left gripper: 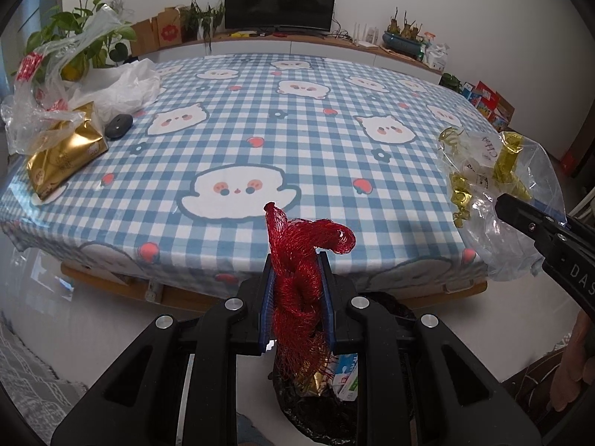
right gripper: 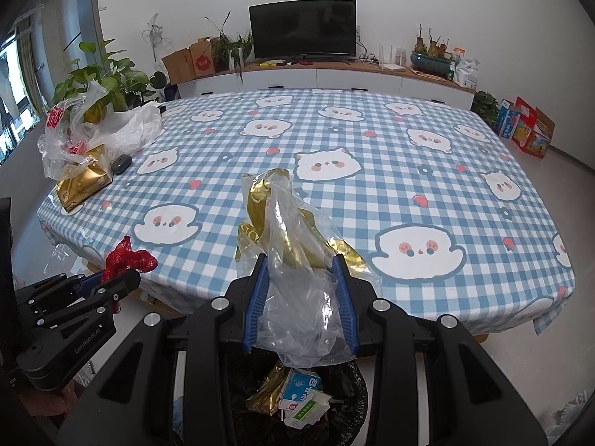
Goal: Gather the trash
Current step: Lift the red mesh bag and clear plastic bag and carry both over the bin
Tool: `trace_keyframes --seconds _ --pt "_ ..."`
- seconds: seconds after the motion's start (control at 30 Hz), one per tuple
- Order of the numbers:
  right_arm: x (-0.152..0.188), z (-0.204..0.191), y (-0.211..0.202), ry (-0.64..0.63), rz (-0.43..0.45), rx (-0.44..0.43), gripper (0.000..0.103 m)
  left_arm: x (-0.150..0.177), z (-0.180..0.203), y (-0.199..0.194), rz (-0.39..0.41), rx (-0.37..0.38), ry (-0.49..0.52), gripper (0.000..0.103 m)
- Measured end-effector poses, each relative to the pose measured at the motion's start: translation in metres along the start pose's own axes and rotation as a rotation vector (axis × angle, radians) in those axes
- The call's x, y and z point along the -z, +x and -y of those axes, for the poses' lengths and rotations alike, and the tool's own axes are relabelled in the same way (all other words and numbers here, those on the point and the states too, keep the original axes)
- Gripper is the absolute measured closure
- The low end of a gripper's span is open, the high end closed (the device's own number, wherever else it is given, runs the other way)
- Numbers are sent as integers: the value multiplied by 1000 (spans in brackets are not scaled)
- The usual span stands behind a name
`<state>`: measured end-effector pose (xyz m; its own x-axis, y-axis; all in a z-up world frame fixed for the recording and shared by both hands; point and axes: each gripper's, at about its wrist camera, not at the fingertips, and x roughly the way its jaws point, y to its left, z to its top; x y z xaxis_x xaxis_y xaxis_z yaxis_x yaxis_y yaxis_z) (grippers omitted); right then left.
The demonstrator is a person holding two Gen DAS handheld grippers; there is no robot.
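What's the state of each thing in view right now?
left tongs: shut on red mesh net
red mesh net: bunched, held above bin
right tongs: shut on clear plastic bag
clear plastic bag: crumpled, gold wrappers inside, held above bin
trash bin: open, black liner, cartons and gold foil inside
gold bag: crumpled, on table
monitor: off

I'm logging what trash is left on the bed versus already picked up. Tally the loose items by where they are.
Held in grippers: 2, the red mesh net and the clear plastic bag.
On the bedspread: 3, the gold bag, the plastic bags, the dark round object.
Total: 5
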<state>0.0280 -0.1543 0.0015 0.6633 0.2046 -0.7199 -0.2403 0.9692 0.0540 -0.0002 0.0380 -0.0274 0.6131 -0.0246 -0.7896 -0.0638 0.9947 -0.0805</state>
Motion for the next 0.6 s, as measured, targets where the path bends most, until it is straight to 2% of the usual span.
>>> trace_keyframes --seconds 0.23,0.6 --pt "29 -10 -9 -17 -6 -21 70 29 -9 -4 -17 6 -13 83" --pt "72 -22 -2 -29 -62 -24 70 63 -18 -8 -41 7 -26 83"
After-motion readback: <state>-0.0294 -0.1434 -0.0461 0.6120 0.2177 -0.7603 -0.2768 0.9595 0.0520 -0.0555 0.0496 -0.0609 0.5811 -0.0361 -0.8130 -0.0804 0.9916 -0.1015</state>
